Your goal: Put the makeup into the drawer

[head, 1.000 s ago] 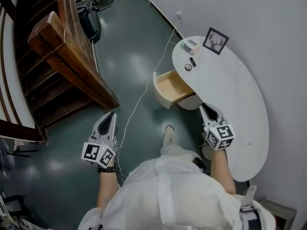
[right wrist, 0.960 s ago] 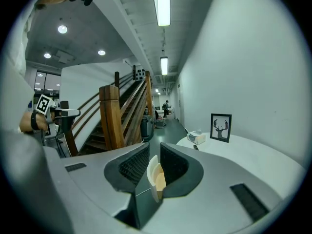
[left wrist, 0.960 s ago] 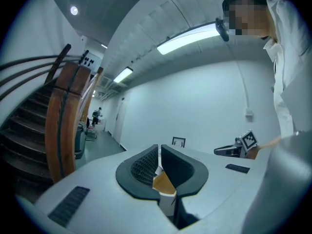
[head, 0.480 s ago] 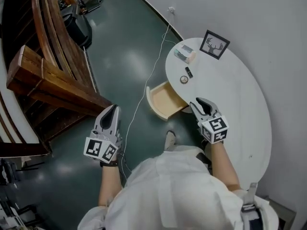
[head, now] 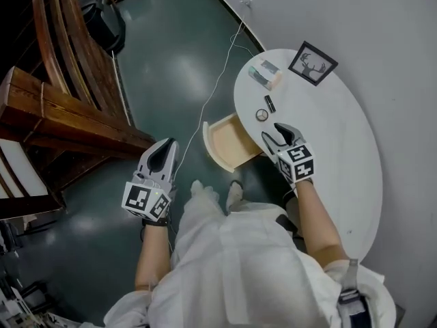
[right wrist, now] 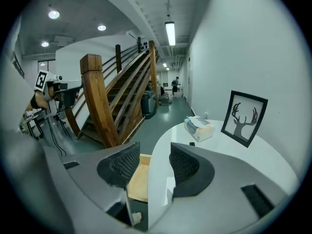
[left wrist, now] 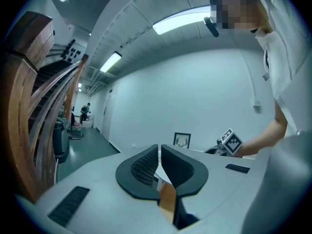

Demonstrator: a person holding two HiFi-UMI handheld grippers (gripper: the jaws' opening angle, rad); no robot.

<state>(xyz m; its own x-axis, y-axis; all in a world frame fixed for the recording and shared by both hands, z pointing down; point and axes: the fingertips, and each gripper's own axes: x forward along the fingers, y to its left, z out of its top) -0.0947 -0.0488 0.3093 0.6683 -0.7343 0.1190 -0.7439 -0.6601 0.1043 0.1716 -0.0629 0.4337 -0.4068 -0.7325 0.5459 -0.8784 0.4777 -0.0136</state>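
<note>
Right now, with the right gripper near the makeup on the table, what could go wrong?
The jaws of the right gripper have just been opening, with nothing between them. It hangs close to the round compact and the dark tube, which lie close together near the table edge; it could knock one to the floor, past the open drawer. The white cable on the floor runs by the person's feet and could trip them.

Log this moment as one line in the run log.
right gripper open, jaws just opening, empty, over table edge | left gripper shut, empty | drawer open | compact and black tube on table
</note>
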